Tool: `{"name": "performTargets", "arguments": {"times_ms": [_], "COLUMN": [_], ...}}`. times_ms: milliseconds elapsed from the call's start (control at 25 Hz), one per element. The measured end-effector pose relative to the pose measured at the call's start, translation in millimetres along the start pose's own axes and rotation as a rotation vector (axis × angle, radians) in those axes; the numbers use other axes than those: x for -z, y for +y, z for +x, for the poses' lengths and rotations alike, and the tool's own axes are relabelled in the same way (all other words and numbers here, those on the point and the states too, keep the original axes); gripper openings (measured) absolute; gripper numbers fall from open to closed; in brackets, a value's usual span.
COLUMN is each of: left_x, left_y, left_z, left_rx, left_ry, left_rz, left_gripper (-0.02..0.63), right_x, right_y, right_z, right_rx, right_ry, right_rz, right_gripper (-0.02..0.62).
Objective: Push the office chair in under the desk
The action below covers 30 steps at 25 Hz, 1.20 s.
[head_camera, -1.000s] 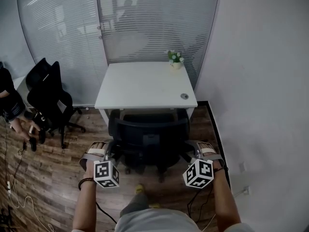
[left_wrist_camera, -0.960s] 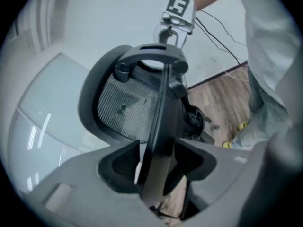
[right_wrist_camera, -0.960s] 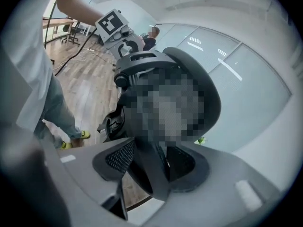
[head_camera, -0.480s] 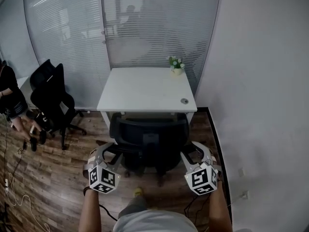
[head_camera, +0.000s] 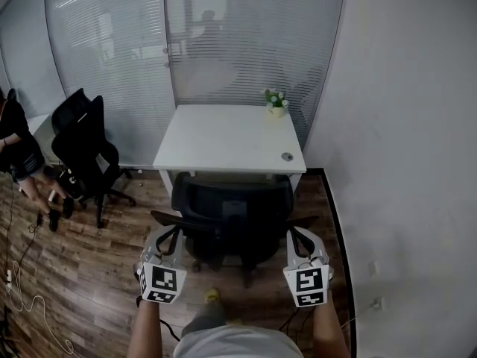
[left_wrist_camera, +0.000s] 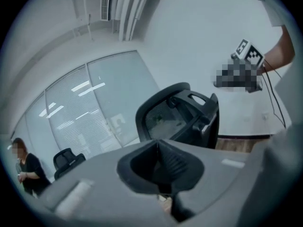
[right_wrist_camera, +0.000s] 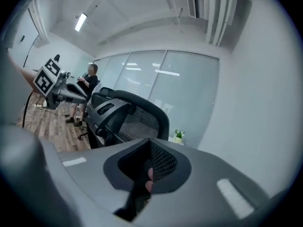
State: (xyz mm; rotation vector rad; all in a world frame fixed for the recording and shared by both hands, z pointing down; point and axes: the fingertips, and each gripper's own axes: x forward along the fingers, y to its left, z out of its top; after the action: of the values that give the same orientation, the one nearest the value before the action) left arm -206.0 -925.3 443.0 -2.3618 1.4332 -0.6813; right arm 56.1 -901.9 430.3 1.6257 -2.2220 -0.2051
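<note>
chair (head_camera: 232, 213) black, mesh-backed, by desk (head_camera: 223, 136); left claw (head_camera: 165, 237) and right claw (head_camera: 299, 239) just closed, empty.

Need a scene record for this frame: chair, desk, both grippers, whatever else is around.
office chair: black, backrest toward the person, just in front of the desk's near edge
desk: white, with a small potted plant at its far right corner
left gripper: near the chair's left armrest; jaws have just closed, nothing between them
right gripper: near the right armrest; jaws have just closed, empty
surroundings: second black chair and a person at left
floor: wood
</note>
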Motion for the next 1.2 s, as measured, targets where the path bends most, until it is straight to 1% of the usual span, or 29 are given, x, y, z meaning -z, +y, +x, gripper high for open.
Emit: {"name": "performTargets", "arguments": {"times_ms": [40, 280, 360, 520, 800, 920, 1200], "left_x": [0.5, 1.3, -1.5, -4.1, -3.1, -3.6, -5.0], "left_y": [0.9, 4.3, 5.9, 12.3, 23.7, 23.1, 25.4], "left_z": [-1.7, -9.2, -12.6, -18.1, -27.3, -29.4, -31.3], "left_rx": [-0.009, -0.031, -0.039, -0.059, -0.103, -0.1, -0.107], "left_ry": [-0.001, -0.004, -0.019, -0.048, -0.091, -0.101, -0.112], "left_rz": [-0.015, -0.082, -0.121, -0.23, -0.346, -0.371, -0.363], "left_gripper": [-0.002, -0.003, -0.003, -0.003, -0.003, -0.003, -0.002], "right_x": [-0.4, -0.3, -0.2, -1.5, 1.2, 0.9, -1.3], "right_y": [0.7, -1.7, -2.5, -3.8, -10.8, -10.8, -10.3], "right_z": [-0.9, -6.8, -8.8, -11.8, -14.3, -15.8, -16.2], "right_rx": [-0.001, -0.004, -0.005, 0.002, 0.035, 0.04, 0.045], "right_ry": [-0.004, -0.034, -0.04, -0.041, -0.044, -0.043, -0.042], "right_rz": [0.014, 0.105, 0.142, 0.201, 0.267, 0.266, 0.245], "right_gripper": [0.002, 0.0, 0.002, 0.002, 0.002, 0.002, 0.002]}}
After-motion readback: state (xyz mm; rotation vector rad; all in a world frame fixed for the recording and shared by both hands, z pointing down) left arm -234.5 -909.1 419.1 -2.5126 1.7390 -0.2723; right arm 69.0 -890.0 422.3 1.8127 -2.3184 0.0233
